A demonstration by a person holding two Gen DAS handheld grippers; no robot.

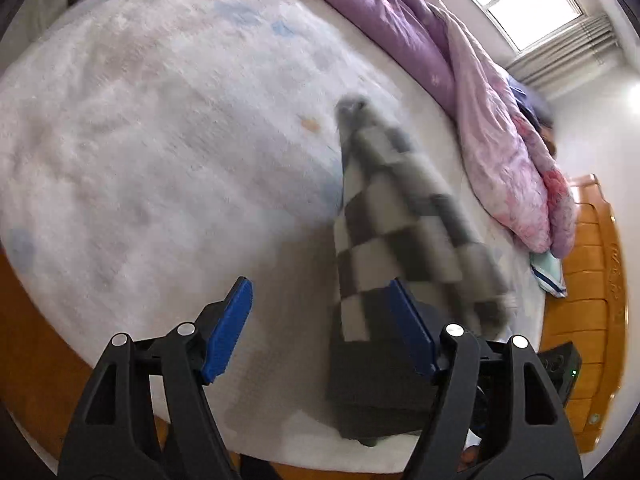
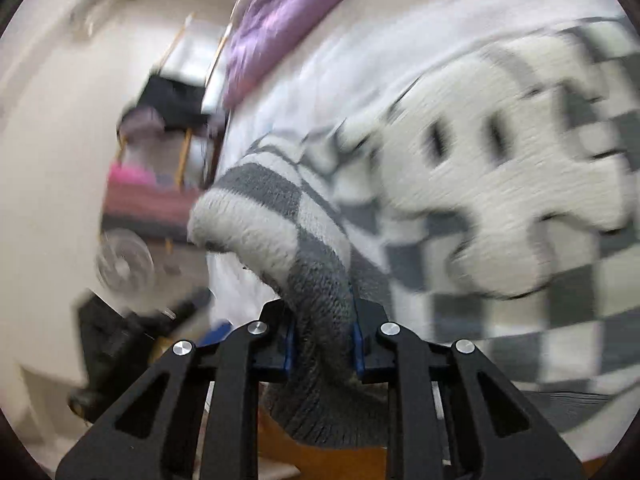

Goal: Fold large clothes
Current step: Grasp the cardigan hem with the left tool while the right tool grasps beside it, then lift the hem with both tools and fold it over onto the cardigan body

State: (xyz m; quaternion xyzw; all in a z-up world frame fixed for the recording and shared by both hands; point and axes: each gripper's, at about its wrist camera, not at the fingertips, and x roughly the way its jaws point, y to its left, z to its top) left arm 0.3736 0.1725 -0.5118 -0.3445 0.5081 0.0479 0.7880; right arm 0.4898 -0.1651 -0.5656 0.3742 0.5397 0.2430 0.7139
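Observation:
A grey and white checkered knit sweater (image 1: 400,232) lies bunched on the white fluffy bed cover (image 1: 160,140), blurred by motion. My left gripper (image 1: 320,312) is open and empty above the cover; the sweater's near end lies against its right finger (image 1: 412,332). In the right wrist view my right gripper (image 2: 324,340) is shut on a grey ribbed edge of the sweater (image 2: 480,184), which spreads to the right with a white patch on its front.
A purple and pink quilt (image 1: 460,80) is piled along the far side of the bed. A wooden headboard (image 1: 592,280) stands at the right. A window (image 1: 520,0) is beyond. Shelves and a fan (image 2: 124,264) are at the left.

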